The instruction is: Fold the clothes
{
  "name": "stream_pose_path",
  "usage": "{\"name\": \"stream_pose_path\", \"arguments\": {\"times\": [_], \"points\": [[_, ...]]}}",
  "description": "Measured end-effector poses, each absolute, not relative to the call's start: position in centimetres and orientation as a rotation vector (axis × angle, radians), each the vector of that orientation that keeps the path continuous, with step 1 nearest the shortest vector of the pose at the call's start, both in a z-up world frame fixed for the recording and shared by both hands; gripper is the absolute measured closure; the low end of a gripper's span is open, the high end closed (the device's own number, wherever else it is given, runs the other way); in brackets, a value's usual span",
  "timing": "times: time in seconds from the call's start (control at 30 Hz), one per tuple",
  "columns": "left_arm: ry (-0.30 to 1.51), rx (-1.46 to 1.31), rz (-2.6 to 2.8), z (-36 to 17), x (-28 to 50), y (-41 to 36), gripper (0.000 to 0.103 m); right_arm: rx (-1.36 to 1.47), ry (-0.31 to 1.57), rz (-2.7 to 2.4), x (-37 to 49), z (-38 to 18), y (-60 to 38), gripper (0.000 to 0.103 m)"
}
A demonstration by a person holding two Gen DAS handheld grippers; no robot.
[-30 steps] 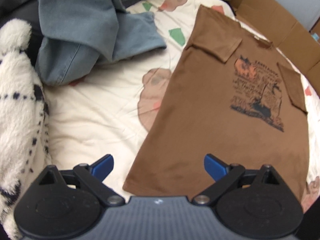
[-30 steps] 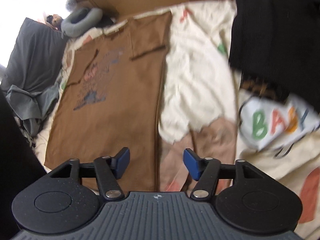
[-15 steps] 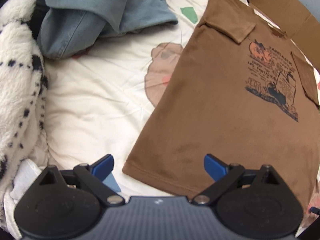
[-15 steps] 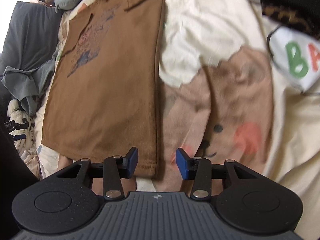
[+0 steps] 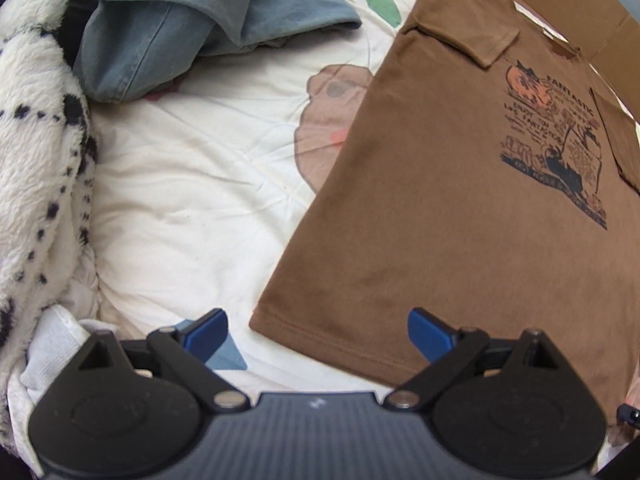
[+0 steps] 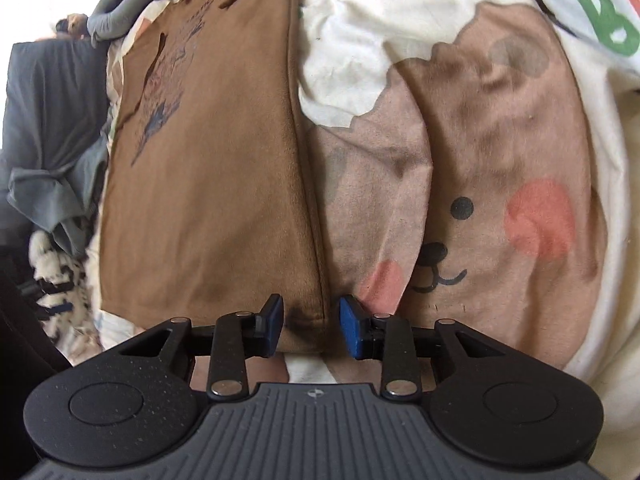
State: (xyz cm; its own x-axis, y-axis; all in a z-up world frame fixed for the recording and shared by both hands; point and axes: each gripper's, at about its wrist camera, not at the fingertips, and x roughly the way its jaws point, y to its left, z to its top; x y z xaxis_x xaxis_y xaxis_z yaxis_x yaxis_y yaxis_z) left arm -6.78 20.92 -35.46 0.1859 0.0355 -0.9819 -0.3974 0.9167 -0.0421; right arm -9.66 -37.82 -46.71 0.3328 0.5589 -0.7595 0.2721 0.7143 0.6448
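Observation:
A brown T-shirt (image 5: 460,200) with a dark chest print lies flat on the cream bedsheet (image 5: 192,200), both sleeves folded inward. My left gripper (image 5: 318,334) is open wide just above the hem, and the shirt's lower left corner sits between its blue fingertips. In the right wrist view the same shirt (image 6: 208,180) stretches away from me. My right gripper (image 6: 310,322) is low over the lower right corner. Its jaws stand a narrow gap apart on either side of the hem edge, with the fabric lying flat between them, not pinched.
Blue-grey denim clothes (image 5: 180,20) are heaped at the back left. A fluffy white spotted blanket (image 5: 36,140) lies along the left side. Cardboard (image 5: 580,8) borders the far right. A bear print (image 6: 500,200) covers the sheet right of the shirt, and grey garments (image 6: 48,120) lie to its left.
Both grippers have come down and closer to the shirt's bottom hem. The right jaws have narrowed around the lower right corner. The left jaws have stayed wide.

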Motion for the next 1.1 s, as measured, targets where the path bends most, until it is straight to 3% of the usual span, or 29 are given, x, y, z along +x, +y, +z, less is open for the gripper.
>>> {"name": "stream_pose_path", "arguments": {"times": [0.1,0.3,0.37,0.8,0.97,1.1], "points": [[1.357,-0.319,0.307,-35.5,-6.7,20.7,0.005,0.847,1.254,0.215,-9.6,-47.4,-38.5,0.083],[1.352,-0.313,0.29,-35.0,-6.6,20.7,0.005,0.888,1.272,0.24,-9.1,-48.1,-38.8,0.085],[1.351,-0.315,0.296,-35.0,-6.8,21.0,0.005,0.882,1.277,0.268,-8.9,-47.7,-38.7,0.093],[1.33,-0.324,0.333,-34.6,-7.8,22.9,0.005,0.929,1.306,0.271,-7.6,-48.3,-37.4,0.087],[1.298,-0.334,0.354,-35.0,-8.4,23.9,0.005,0.959,1.33,0.227,-7.9,-48.0,-38.0,0.091],[1.285,-0.355,0.362,-35.8,-8.9,24.7,0.005,0.96,1.354,0.164,-8.5,-48.0,-38.8,0.088]]}}
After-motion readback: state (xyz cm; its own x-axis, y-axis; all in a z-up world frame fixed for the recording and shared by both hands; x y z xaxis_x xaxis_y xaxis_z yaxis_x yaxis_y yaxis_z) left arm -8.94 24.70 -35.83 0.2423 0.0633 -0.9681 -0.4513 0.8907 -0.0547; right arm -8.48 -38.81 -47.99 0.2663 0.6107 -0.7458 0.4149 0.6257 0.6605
